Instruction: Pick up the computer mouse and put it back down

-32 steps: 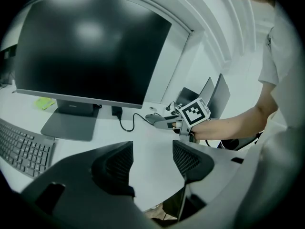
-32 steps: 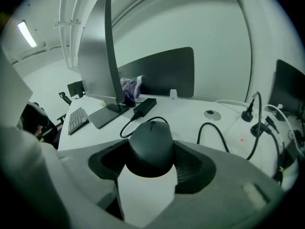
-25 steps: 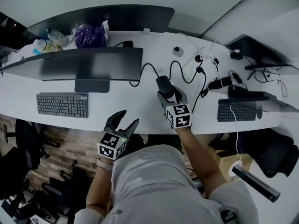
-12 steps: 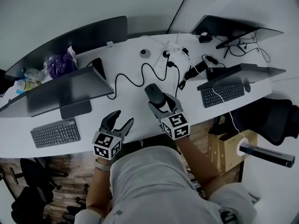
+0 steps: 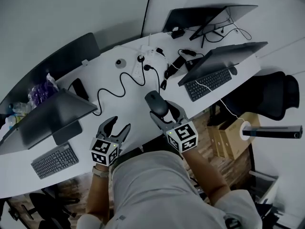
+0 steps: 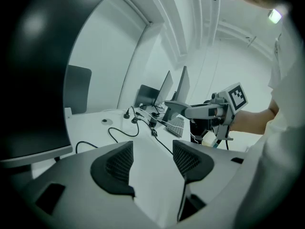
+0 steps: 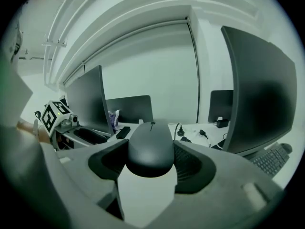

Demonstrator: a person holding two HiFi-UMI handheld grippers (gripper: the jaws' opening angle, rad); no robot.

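The computer mouse (image 5: 156,102) was dark, smooth and oval, gripped at its sides by the right gripper (image 5: 163,110), at the front edge of the desk (image 5: 133,109)

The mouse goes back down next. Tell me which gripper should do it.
Right. The right gripper is shut on the mouse over the desk; the left gripper is open, empty, and apart from it.

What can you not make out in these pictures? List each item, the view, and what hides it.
- Underside of the mouse, right gripper view: covered by its own body and the right gripper's jaws, so contact with the desk is unclear.
- Keyboard legends, head view: too small.
- Purple bag's contents, head view: too small.
- Near monitor, left gripper view: cut off by the left edge.
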